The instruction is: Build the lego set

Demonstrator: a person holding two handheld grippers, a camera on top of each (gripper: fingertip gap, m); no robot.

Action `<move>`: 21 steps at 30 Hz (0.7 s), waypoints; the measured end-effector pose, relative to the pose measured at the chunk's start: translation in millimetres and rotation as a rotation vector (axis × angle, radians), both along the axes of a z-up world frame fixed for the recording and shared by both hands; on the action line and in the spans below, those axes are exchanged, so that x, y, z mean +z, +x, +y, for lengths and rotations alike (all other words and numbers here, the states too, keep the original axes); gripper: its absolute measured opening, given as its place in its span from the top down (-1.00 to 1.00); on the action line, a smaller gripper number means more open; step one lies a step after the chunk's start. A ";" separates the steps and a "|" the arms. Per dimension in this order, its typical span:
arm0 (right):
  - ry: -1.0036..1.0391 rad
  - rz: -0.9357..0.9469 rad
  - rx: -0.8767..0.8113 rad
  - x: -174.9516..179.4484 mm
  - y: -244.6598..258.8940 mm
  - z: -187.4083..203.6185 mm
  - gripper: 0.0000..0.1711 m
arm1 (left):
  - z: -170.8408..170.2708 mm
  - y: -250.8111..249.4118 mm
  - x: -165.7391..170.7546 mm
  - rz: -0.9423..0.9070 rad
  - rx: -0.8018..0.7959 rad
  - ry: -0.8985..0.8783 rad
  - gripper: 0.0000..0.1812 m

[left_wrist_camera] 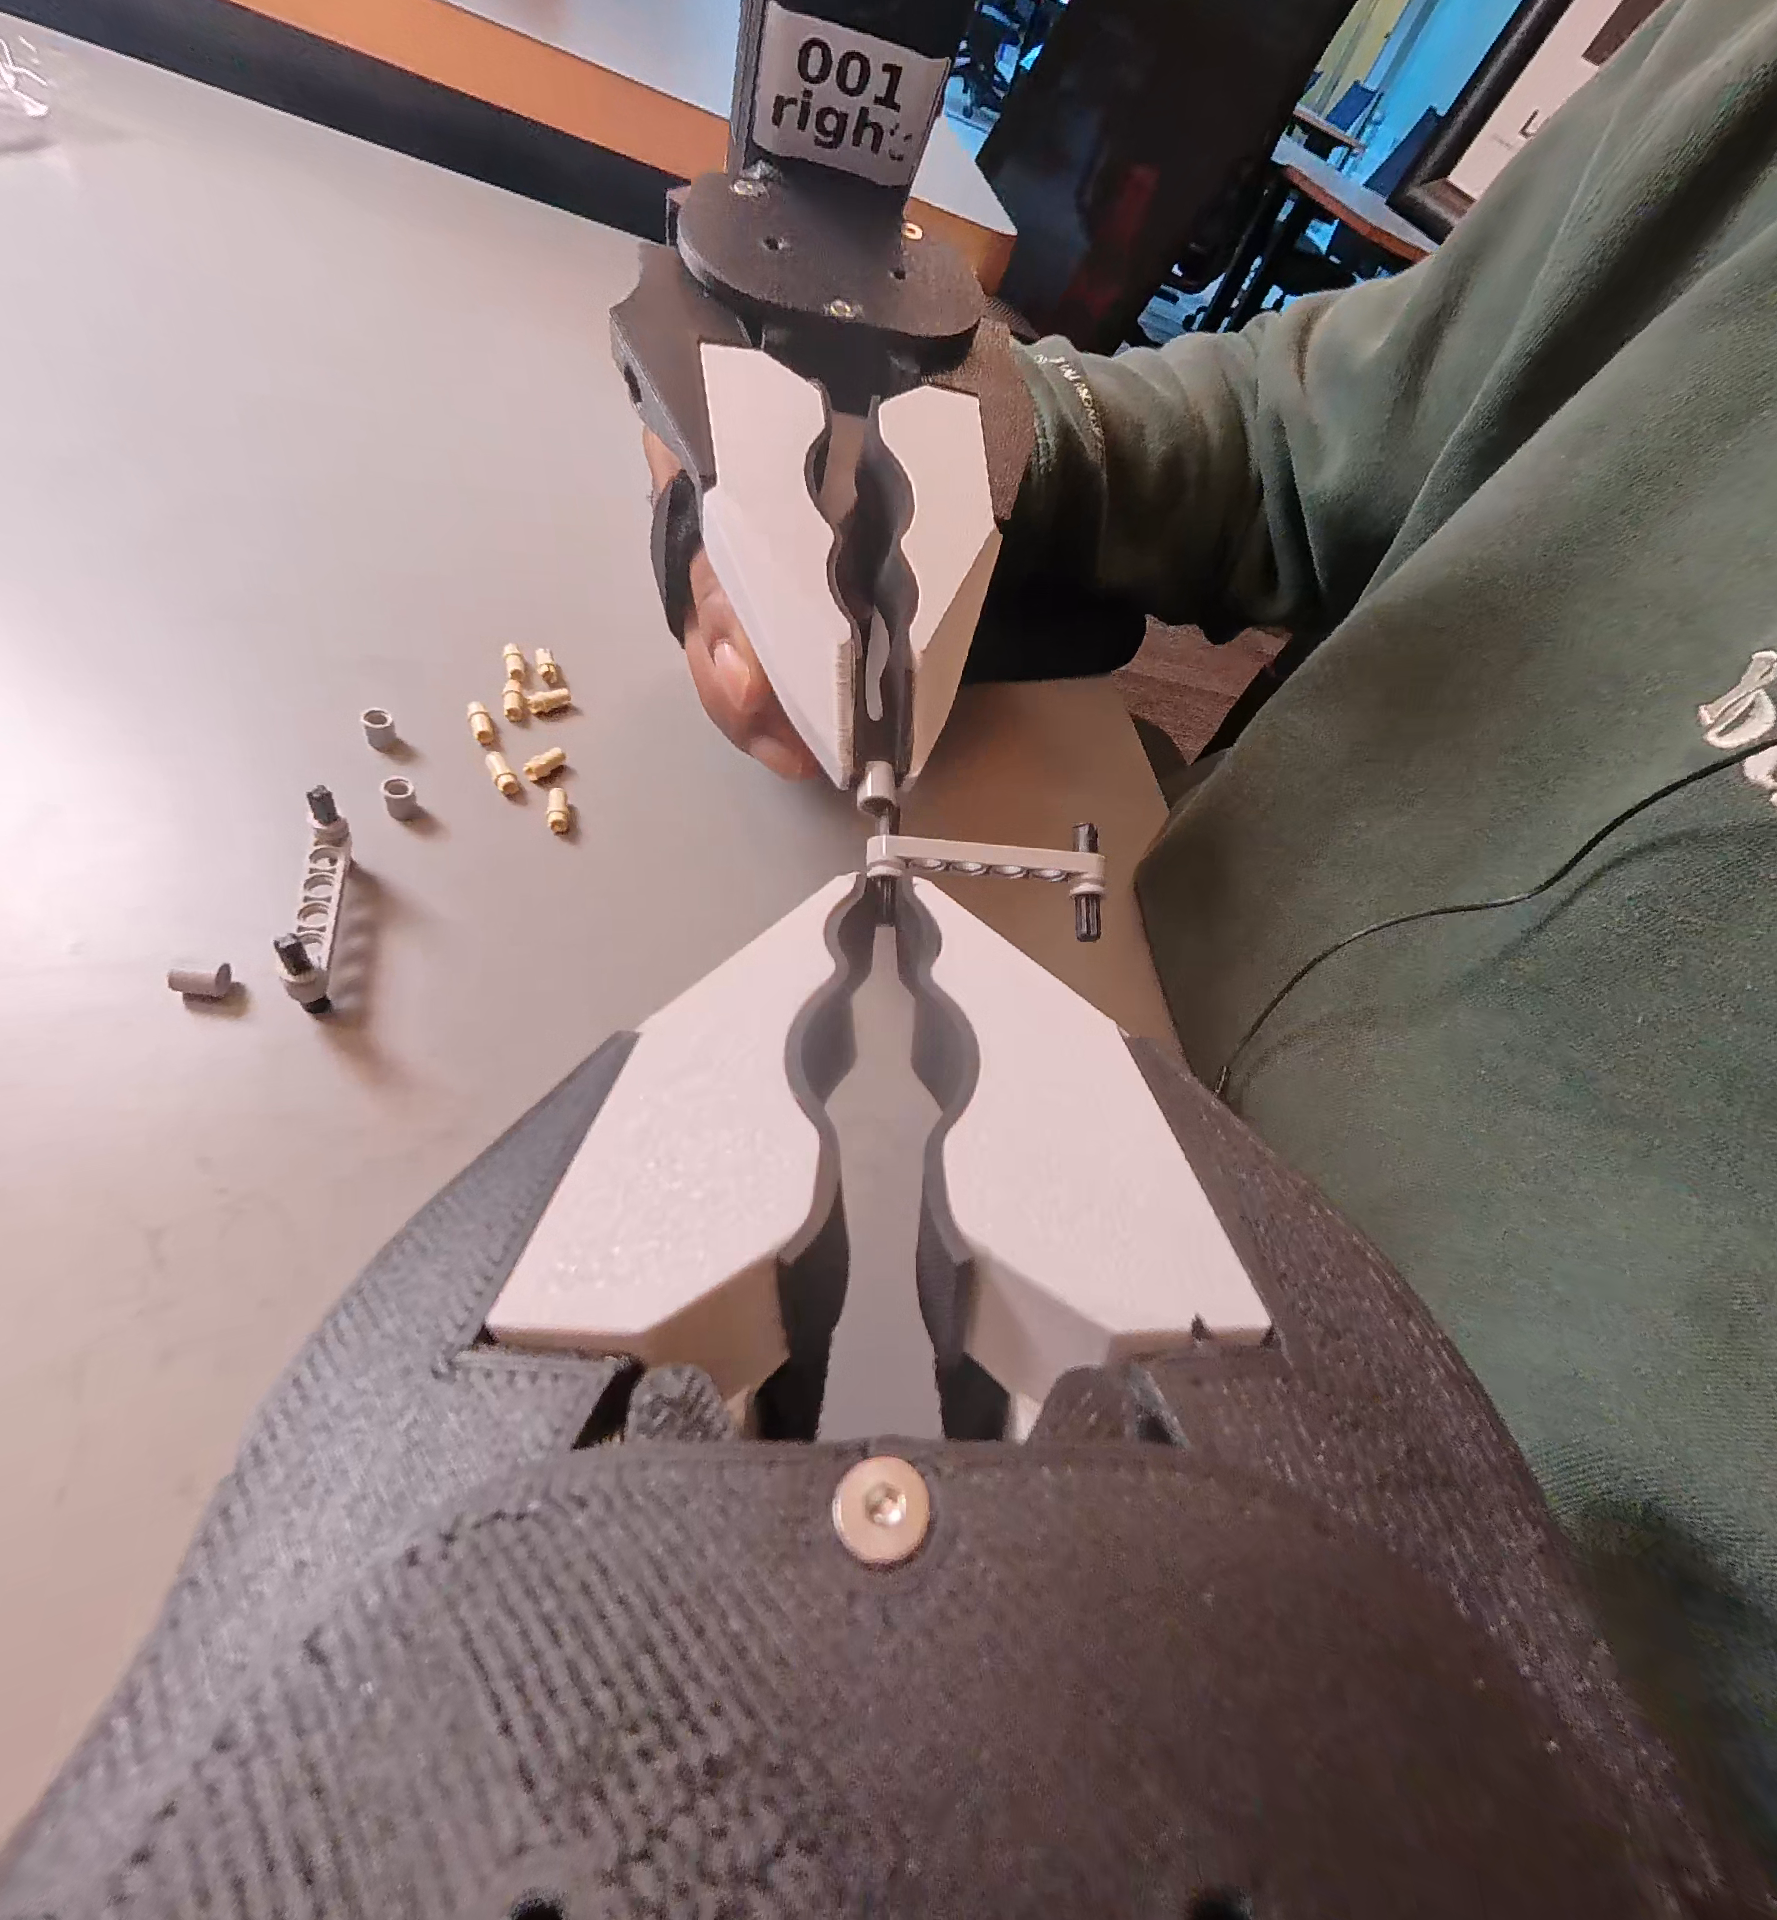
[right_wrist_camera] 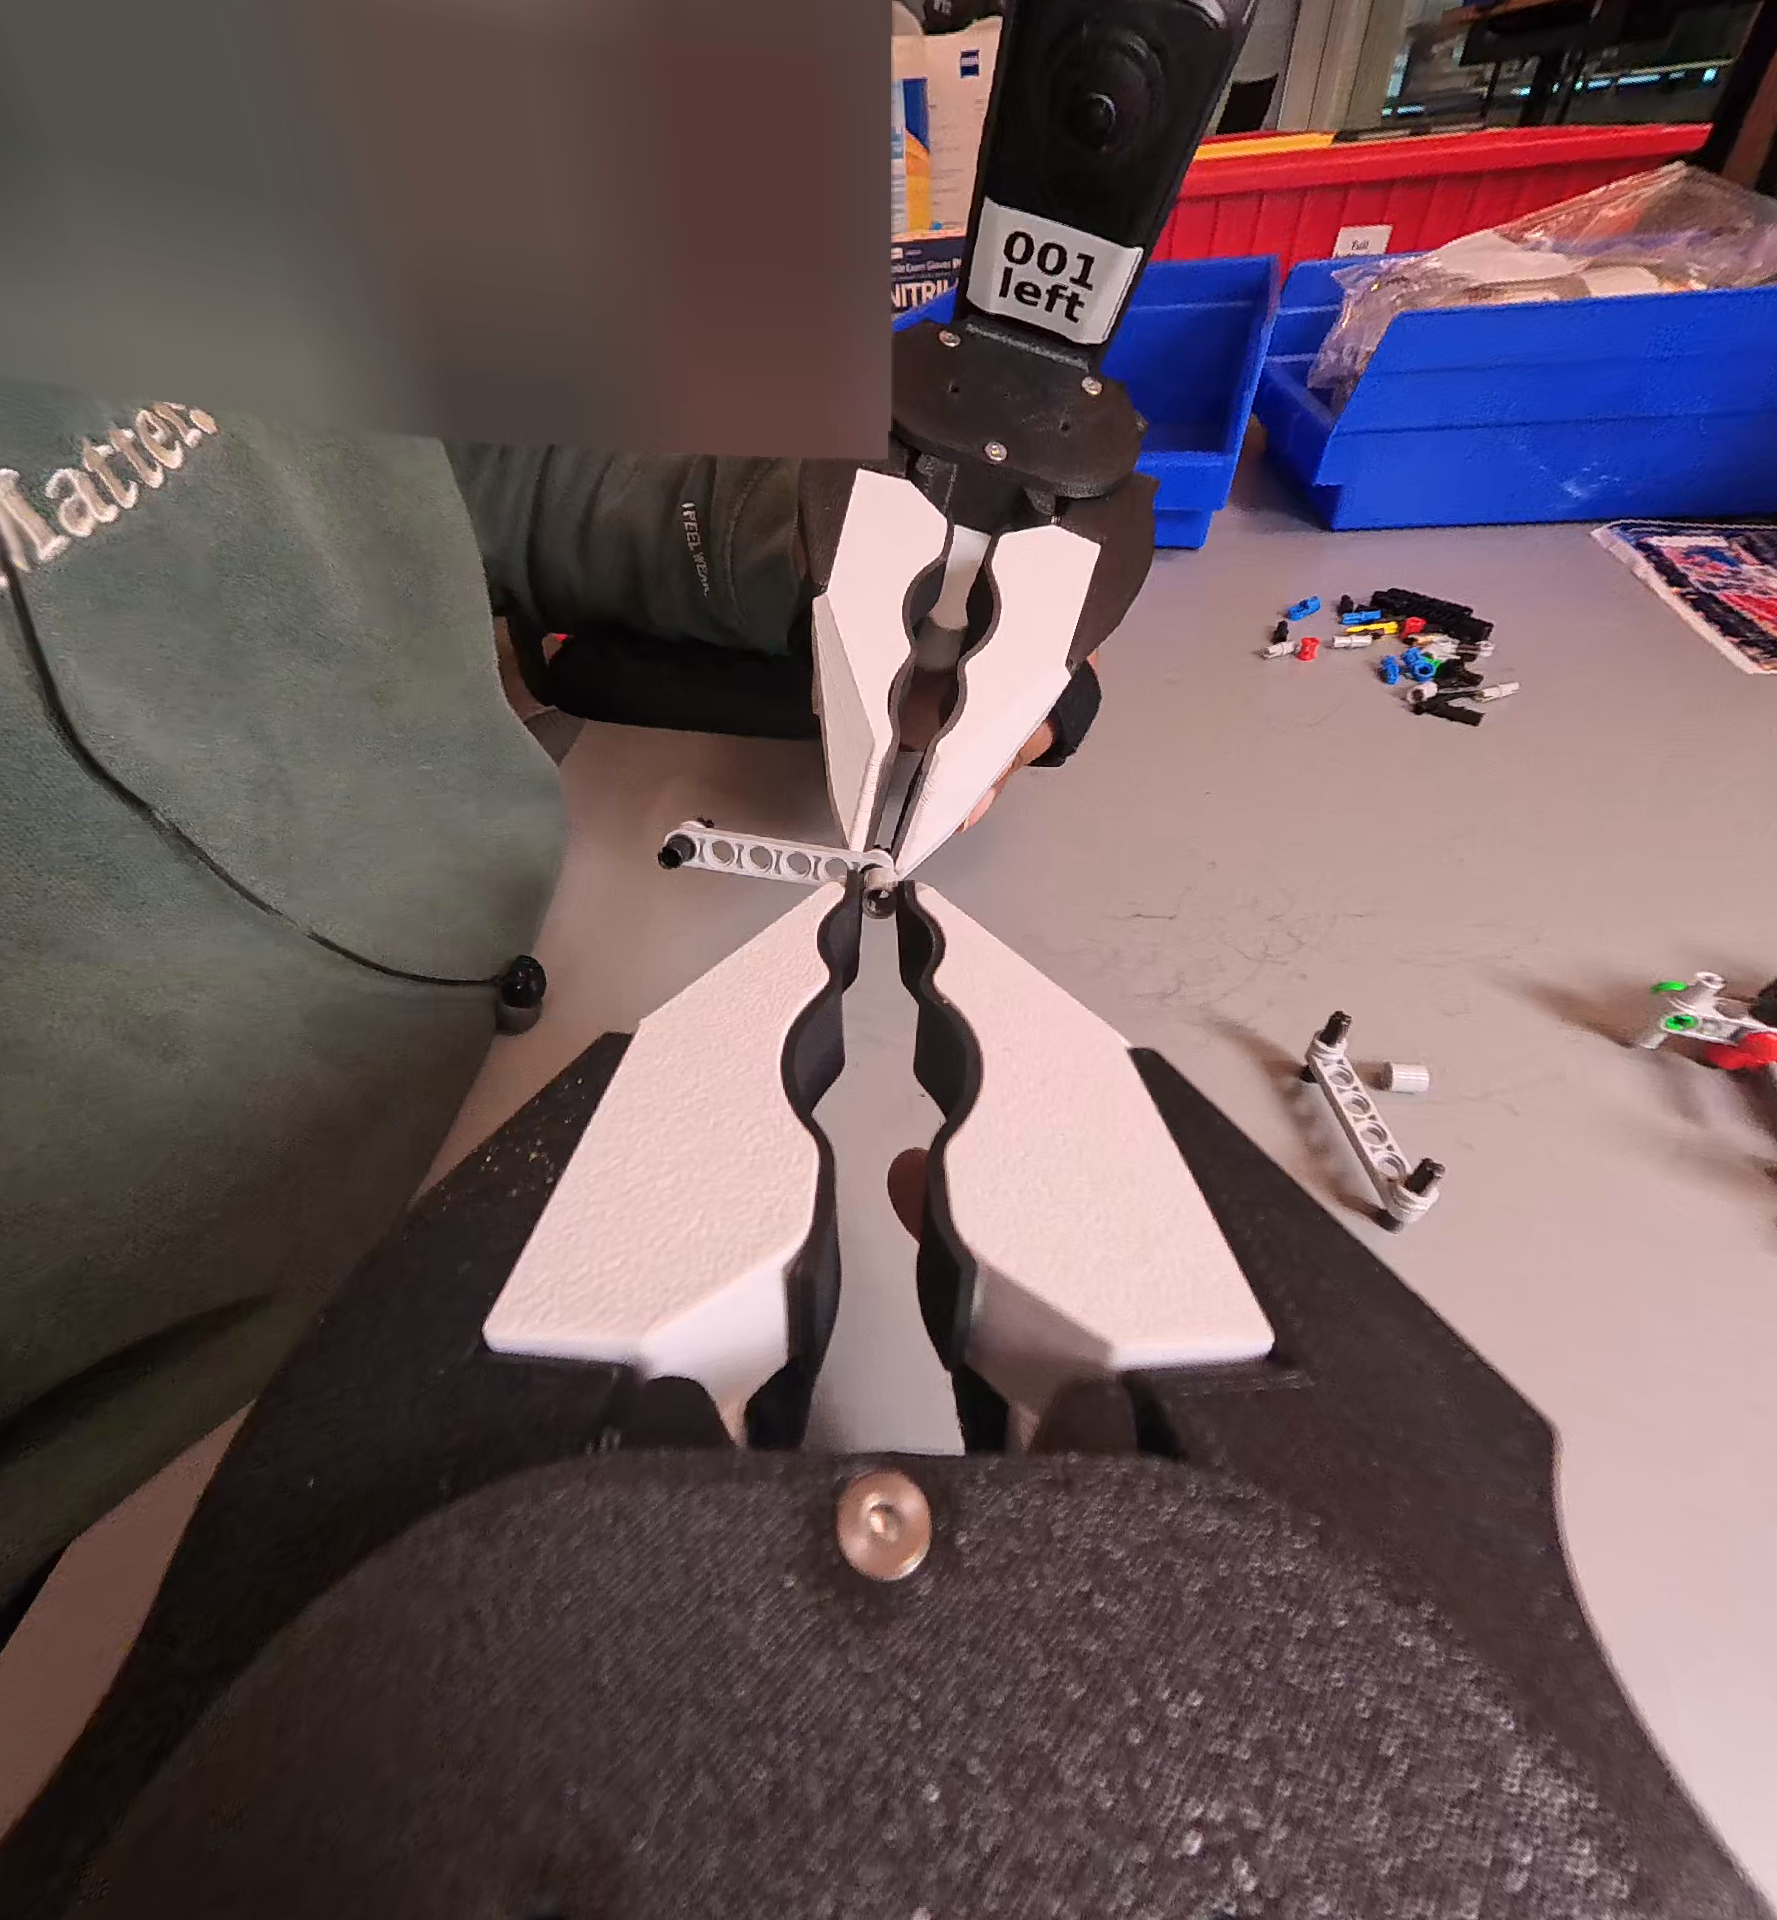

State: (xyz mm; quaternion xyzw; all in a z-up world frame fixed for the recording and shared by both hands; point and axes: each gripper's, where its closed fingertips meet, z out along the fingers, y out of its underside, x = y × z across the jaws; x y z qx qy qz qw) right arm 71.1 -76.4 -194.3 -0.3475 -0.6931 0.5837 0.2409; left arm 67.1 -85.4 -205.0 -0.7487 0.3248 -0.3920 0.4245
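The left gripper (left_wrist_camera: 884, 883) pinches the black pin in the grey beam (left_wrist_camera: 988, 864) while the right gripper (left_wrist_camera: 879, 795) squeezes a small grey bush (left_wrist_camera: 876, 798), which could slip off sideways if pushed crooked.

Two grey beams (left_wrist_camera: 985, 865) (left_wrist_camera: 315, 902), nine tan pins (left_wrist_camera: 525, 727), four grey bushes (left_wrist_camera: 381, 729), two blue bins (right_wrist_camera: 1590, 416).

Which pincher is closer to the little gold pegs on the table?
Right. The right gripper hangs just beside the gold pegs, holding a grey bush. The left gripper sits farther back, clamping the beam's axle.
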 end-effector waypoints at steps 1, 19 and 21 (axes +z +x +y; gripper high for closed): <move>-0.006 -0.003 0.003 -0.2 0.1 -0.3 0.96 | -0.1 -0.1 -0.4 -0.003 -0.003 -0.003 0.98; -0.012 -0.023 0.017 -3.0 0.2 -1.8 0.96 | 0.6 -0.6 -2.4 -0.011 -0.007 -0.018 0.98; 0.001 -0.029 0.015 -4.7 -0.1 -2.0 0.96 | 0.4 -0.7 -3.7 -0.012 -0.006 -0.028 0.98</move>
